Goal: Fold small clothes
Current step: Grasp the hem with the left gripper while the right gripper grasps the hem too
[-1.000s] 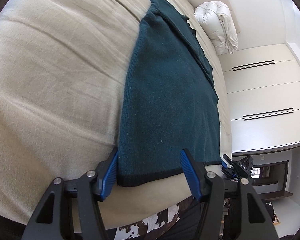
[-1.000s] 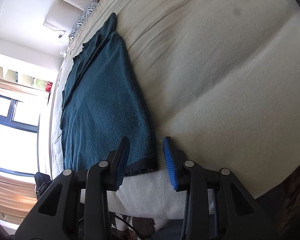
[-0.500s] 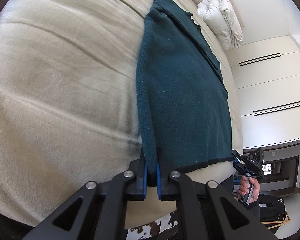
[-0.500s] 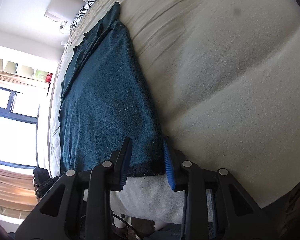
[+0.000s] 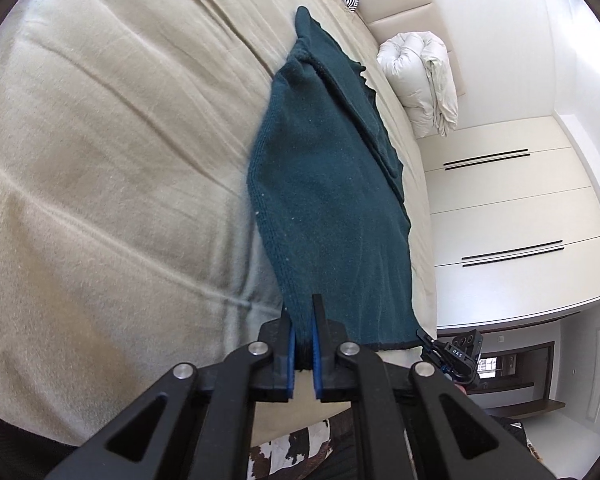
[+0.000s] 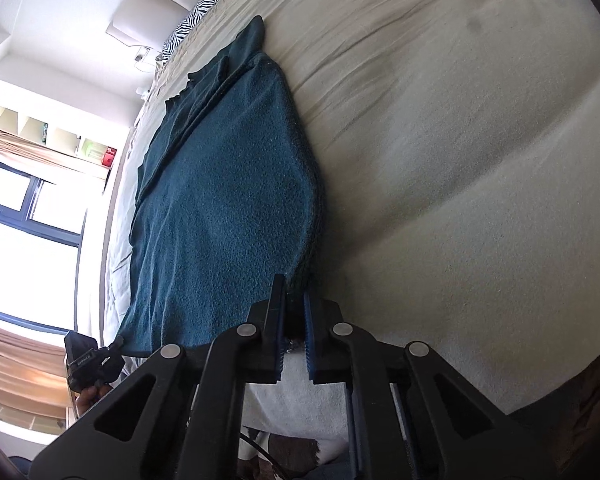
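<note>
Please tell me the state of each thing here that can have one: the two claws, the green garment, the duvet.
left claw: shut on a near corner of the garment
right claw: shut on the other near corner
dark green garment: spread lengthwise on the bed, near hem gripped
white duvet: rolled up by the headboard

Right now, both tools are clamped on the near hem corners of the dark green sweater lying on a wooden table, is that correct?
Not quite: the sweater lies on a bed with a beige cover, not a wooden table, as the left wrist view shows. The left tool and right tool are indeed clamped on its near corners.
</note>
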